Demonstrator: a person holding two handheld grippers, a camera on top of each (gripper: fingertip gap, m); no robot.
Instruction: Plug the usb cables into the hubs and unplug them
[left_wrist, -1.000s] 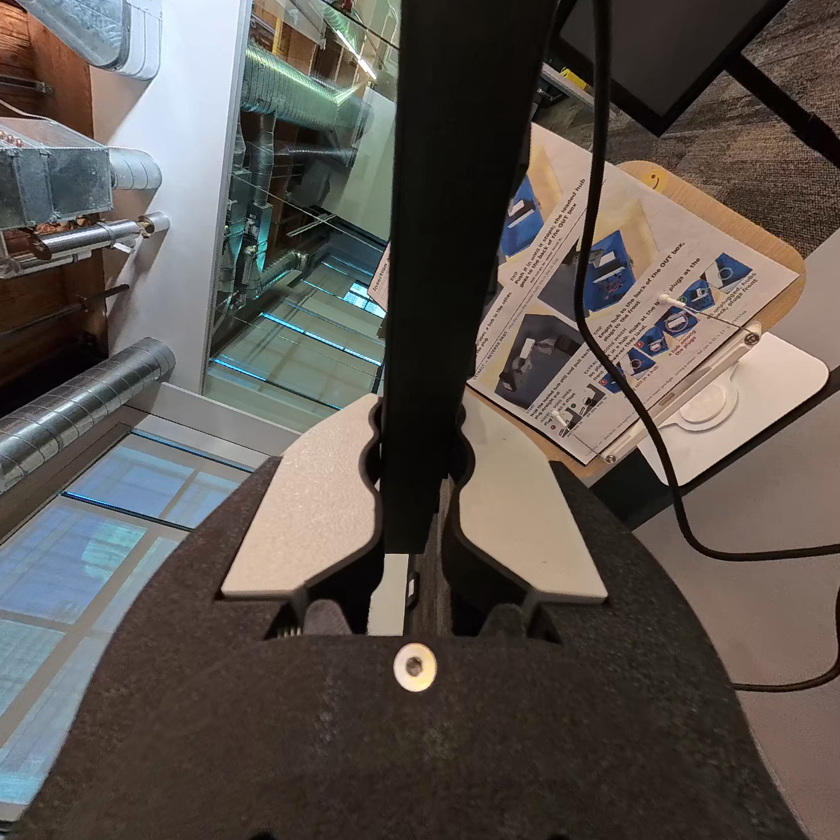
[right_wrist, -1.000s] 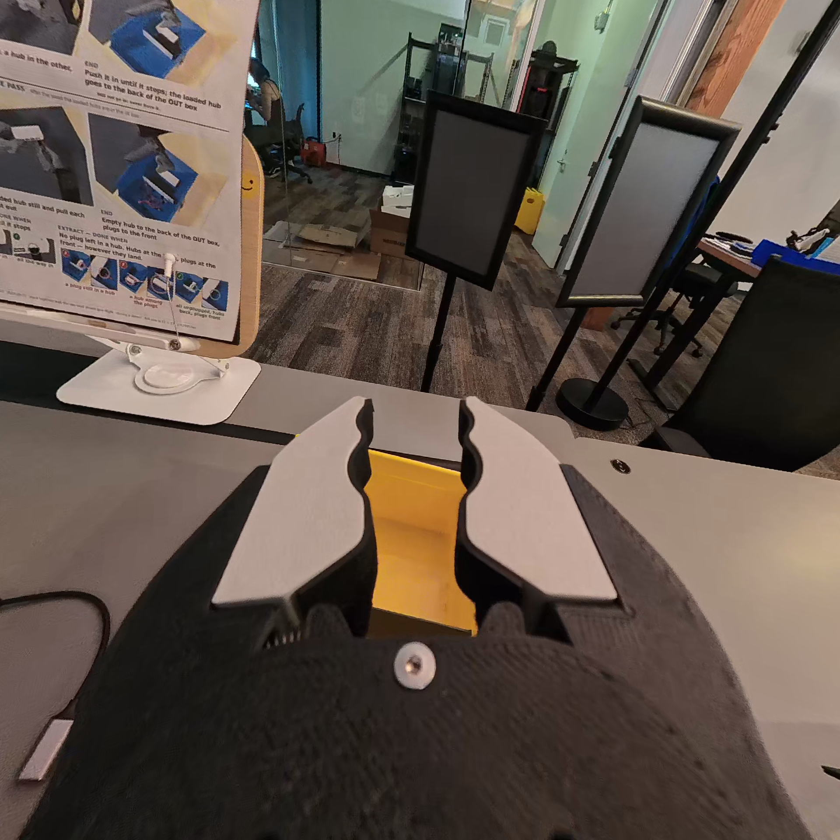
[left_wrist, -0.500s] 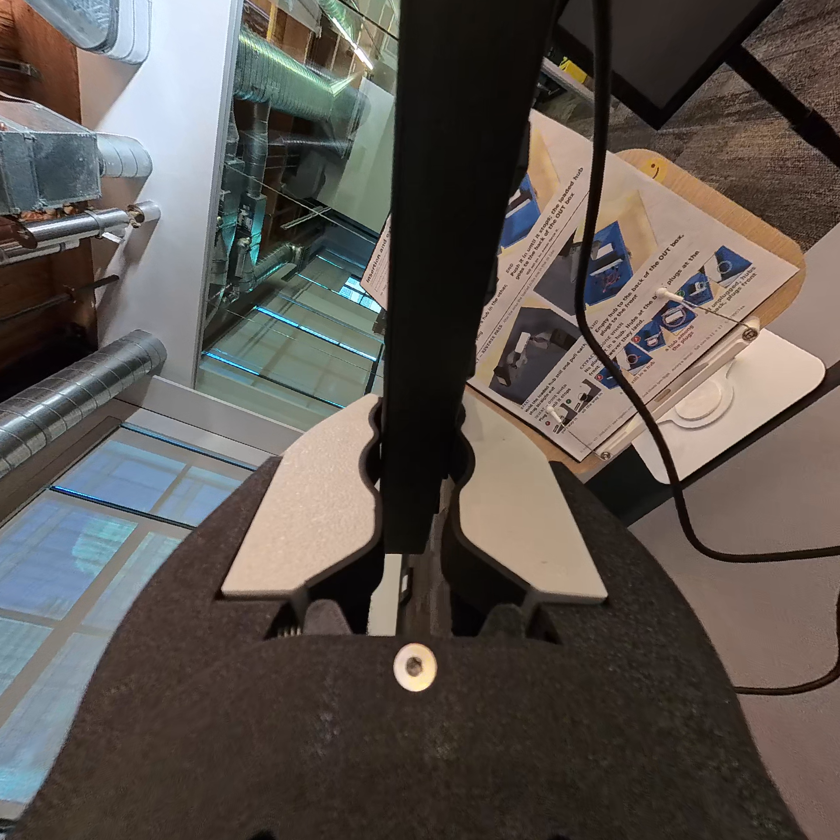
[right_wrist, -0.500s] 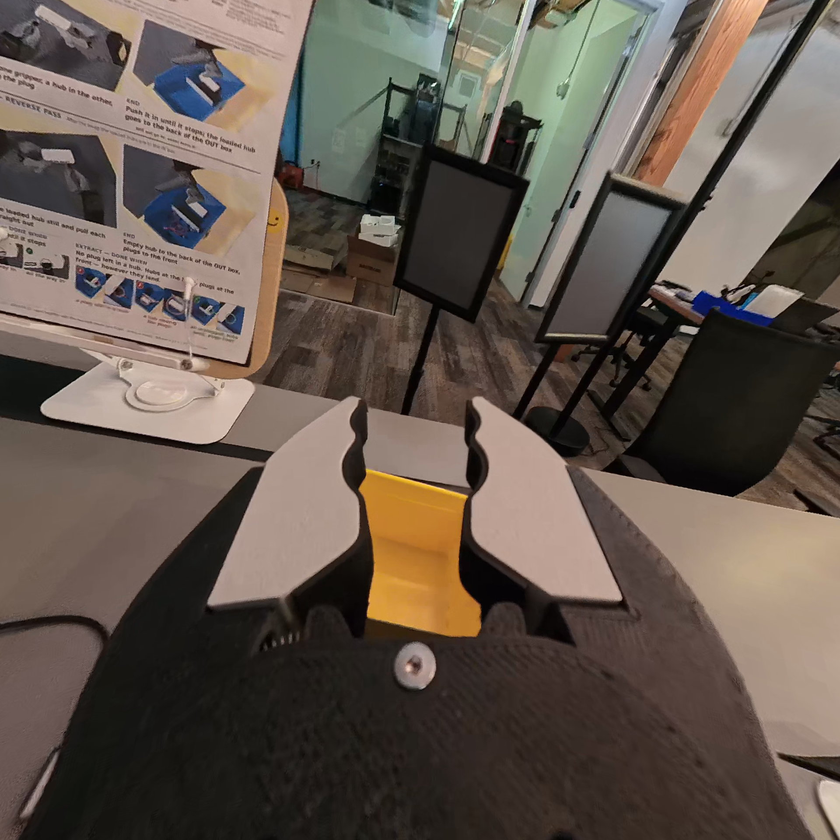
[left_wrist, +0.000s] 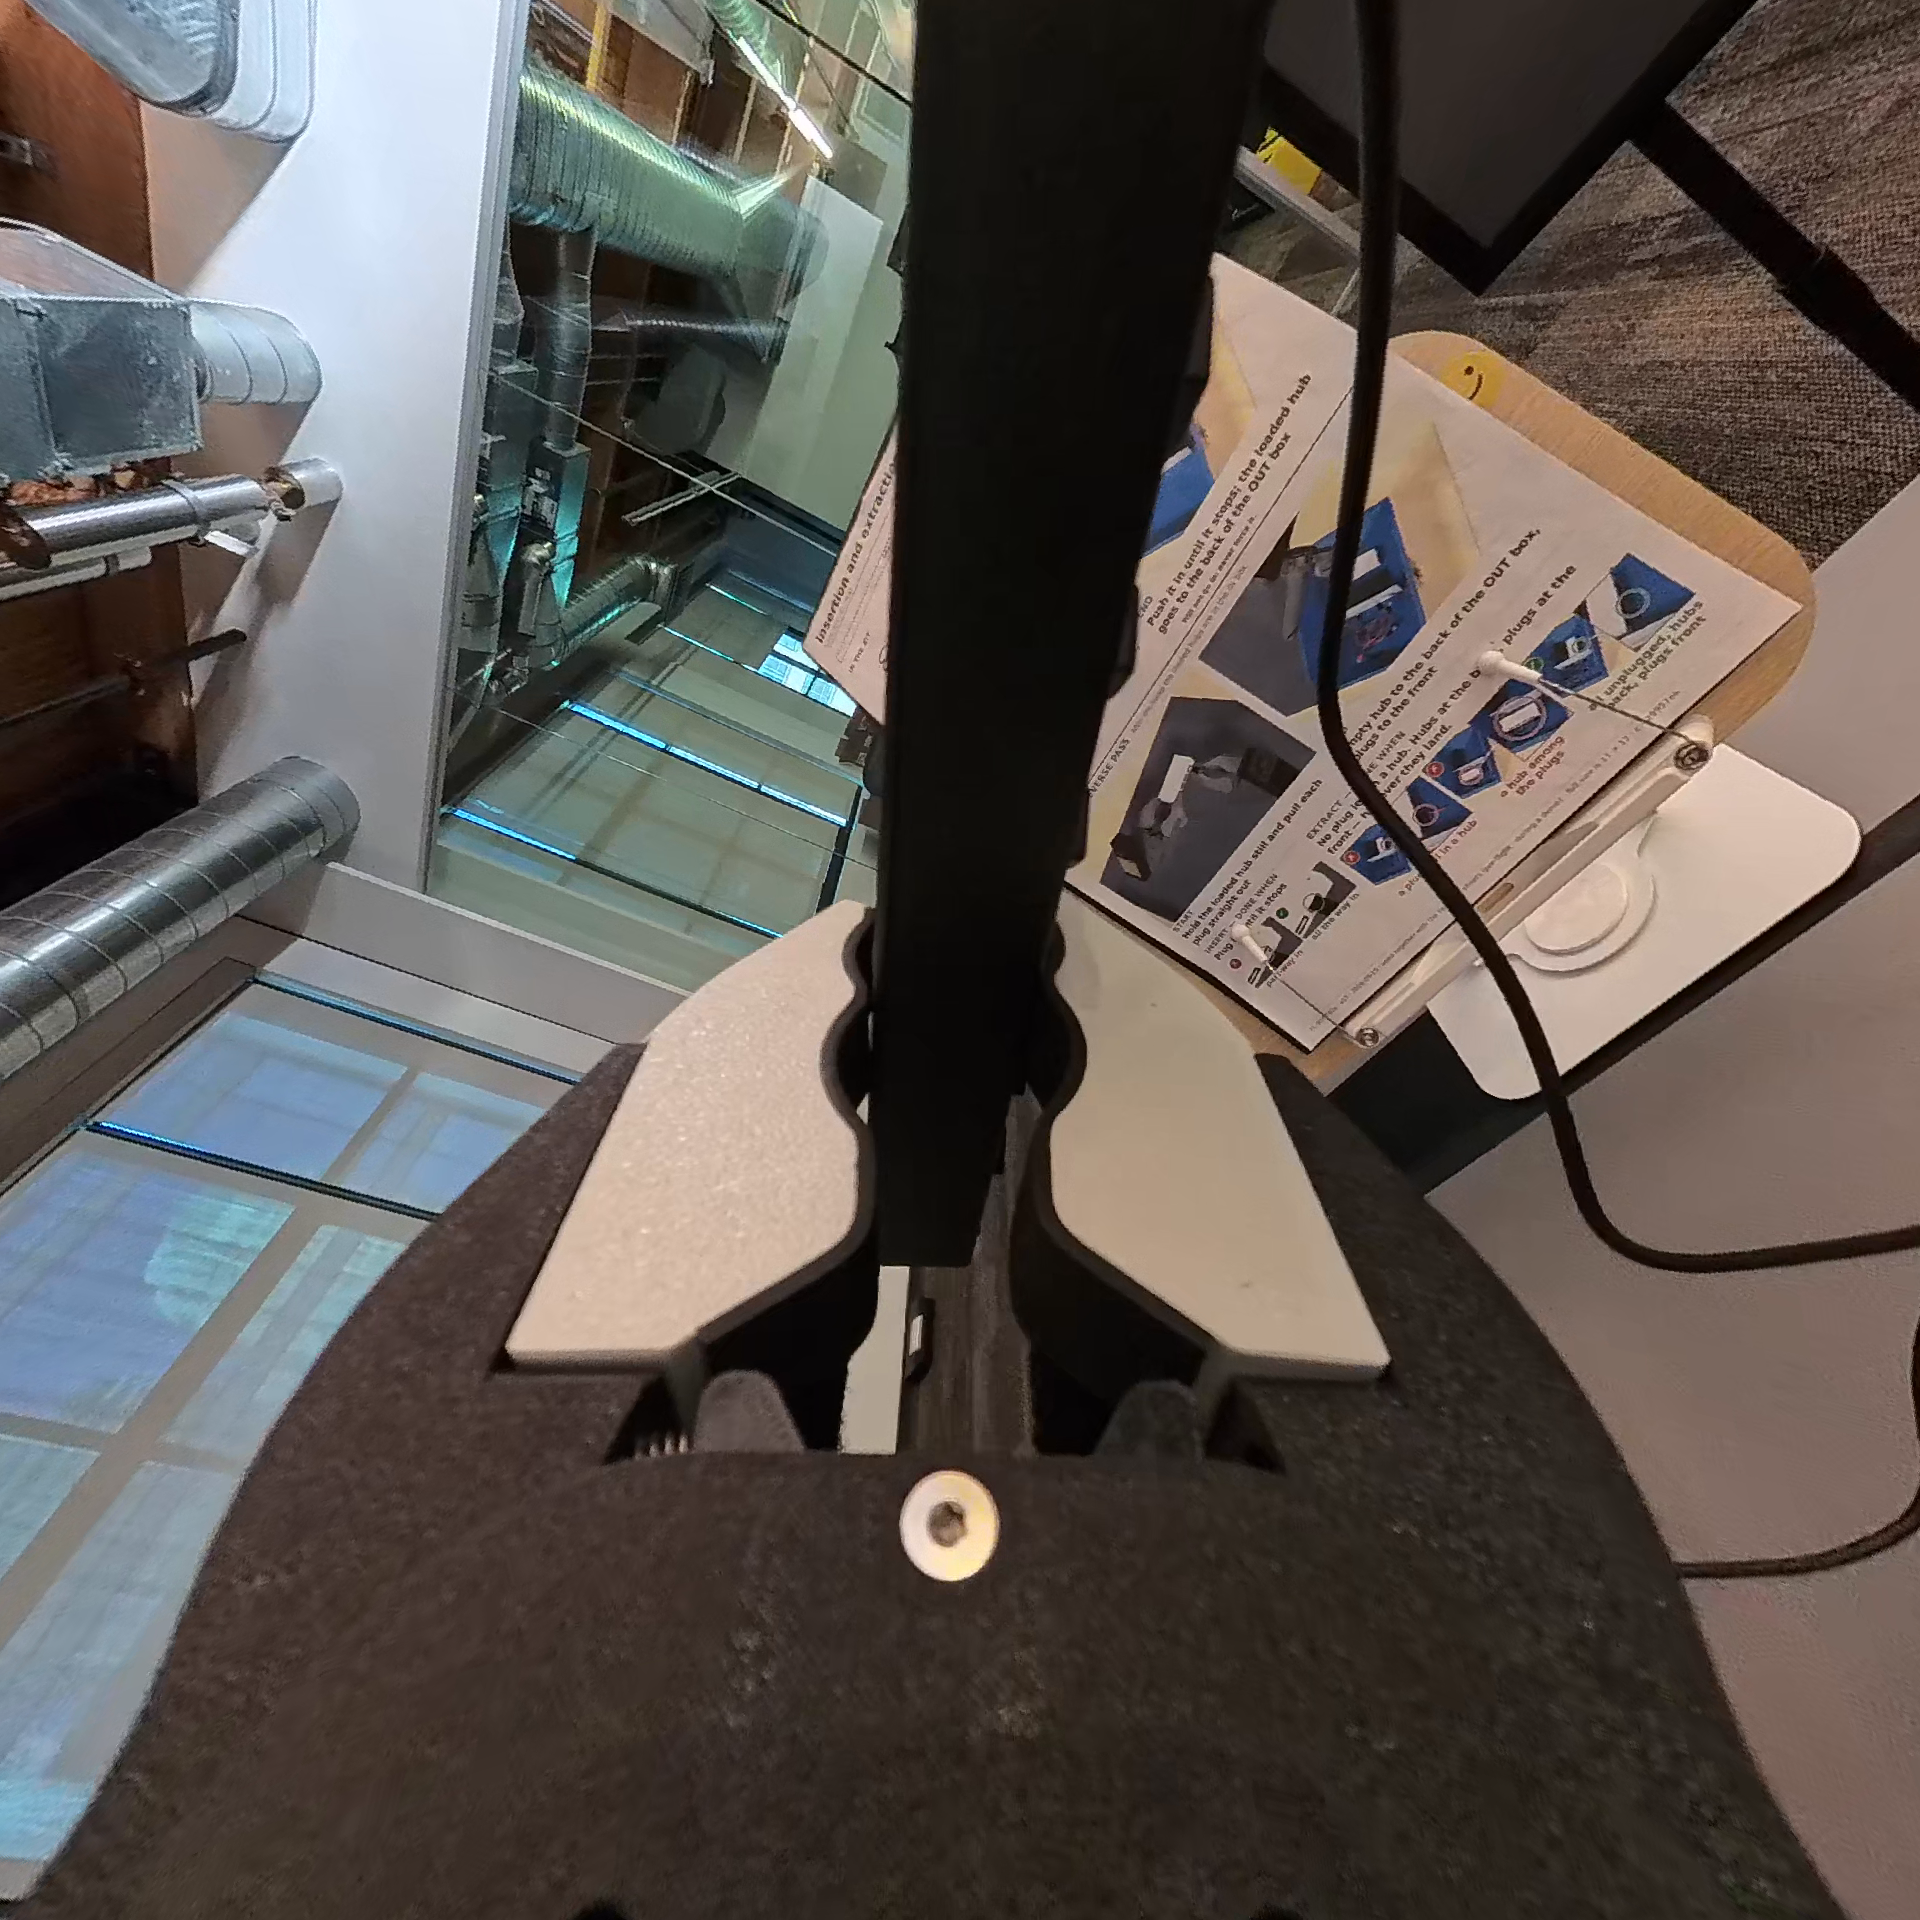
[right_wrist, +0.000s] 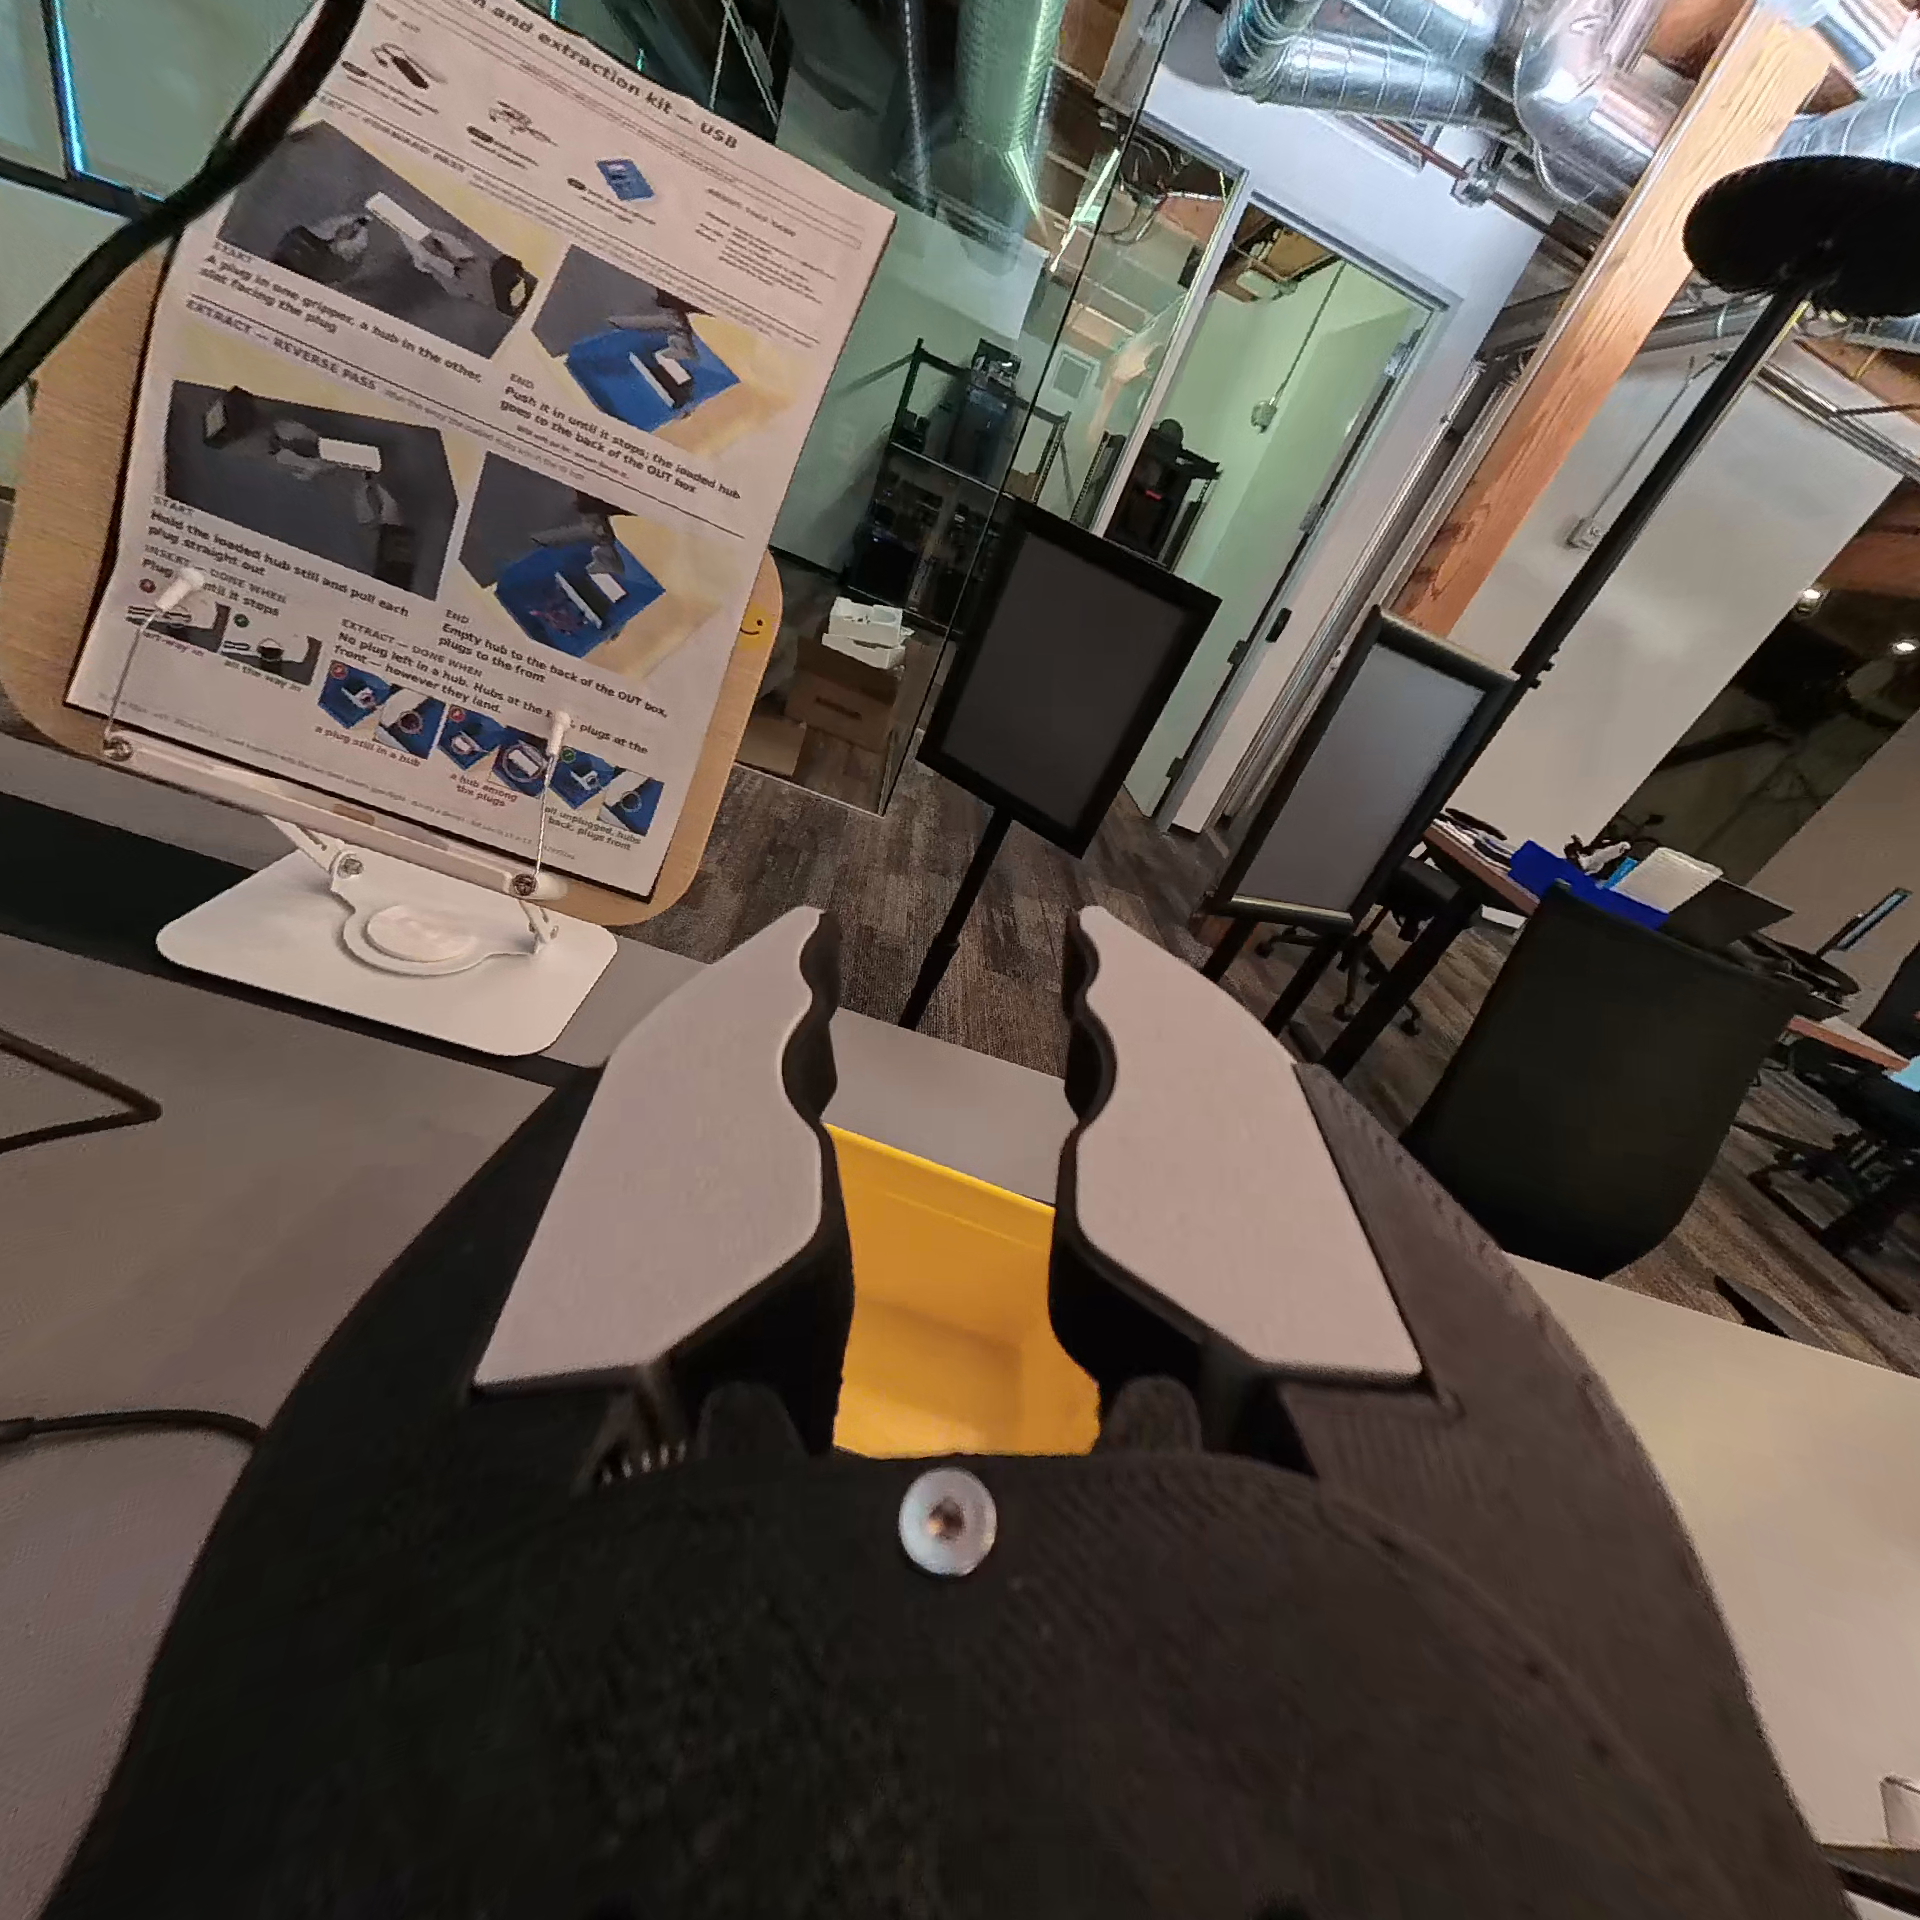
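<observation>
My left gripper (left_wrist: 951, 1039) is clamped on a long black hub (left_wrist: 1039, 520), its cable (left_wrist: 1455, 935) trailing to the desk. My right gripper (right_wrist: 945, 1029) hangs apart and empty above a yellow bin (right_wrist: 935, 1299). I judge plugging or unplugging remains.

Instruction sheet (right_wrist: 416, 499) stands on table (right_wrist: 312, 1195), left behind the bin (right_wrist: 935, 1247).

We see a grey table (right_wrist: 312, 1195) before glass partition walls (right_wrist: 935, 364), a dark patterned carpet floor (right_wrist: 894, 883), silver ceiling ducts (right_wrist: 1382, 62), a timber column (right_wrist: 1621, 343), black framed floor-stand panels (right_wrist: 1070, 686) and a black office chair (right_wrist: 1600, 1081).
</observation>
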